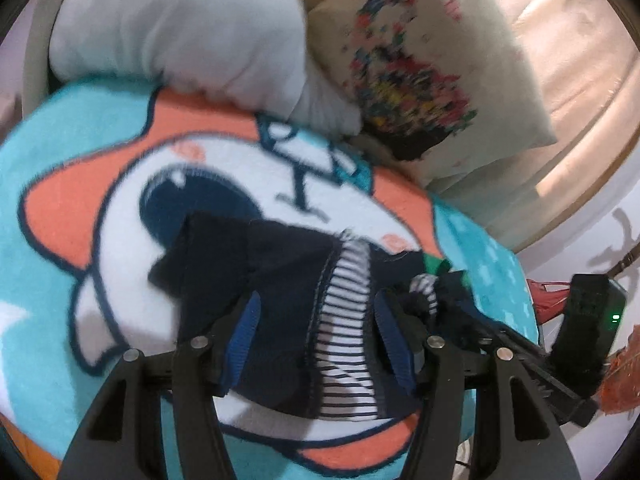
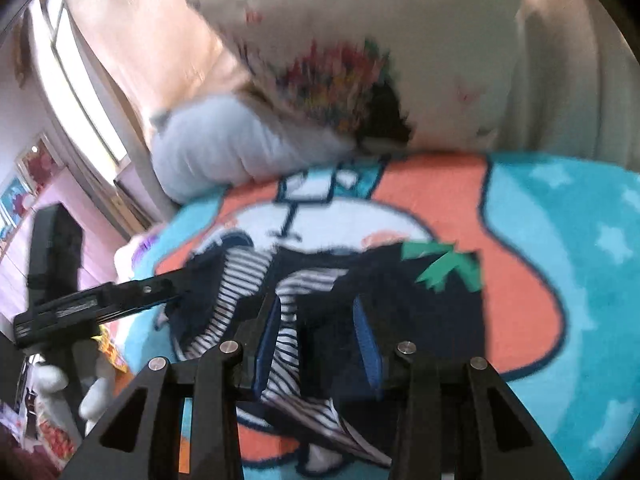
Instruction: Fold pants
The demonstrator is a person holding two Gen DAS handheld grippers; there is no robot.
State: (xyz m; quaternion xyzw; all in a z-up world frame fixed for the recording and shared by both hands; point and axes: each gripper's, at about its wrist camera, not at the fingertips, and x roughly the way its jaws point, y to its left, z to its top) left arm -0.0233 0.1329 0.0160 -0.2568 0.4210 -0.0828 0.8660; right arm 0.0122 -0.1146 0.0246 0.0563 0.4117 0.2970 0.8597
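Observation:
Small navy pants (image 1: 276, 268) with a navy-and-white striped lining (image 1: 346, 320) and a green patch lie bunched on a teal, orange and white cartoon blanket (image 1: 60, 160). My left gripper (image 1: 316, 320) is open, its blue-padded fingers (image 1: 244, 320) straddling the waistband. In the right wrist view the pants (image 2: 436, 304) lie under my right gripper (image 2: 320, 332), which is open, its fingers (image 2: 370, 340) either side of the striped fabric (image 2: 286, 336). The green patch (image 2: 444, 266) shows at the pants' right. The left gripper also shows in the right wrist view (image 2: 100, 304).
A grey pillow (image 1: 180, 32) and a white cushion with a colourful print (image 1: 416, 60) lie at the blanket's far edge. The other gripper's body (image 1: 580, 320) is at the right. A window (image 2: 80, 80) and a white soft toy (image 2: 52, 376) are at left.

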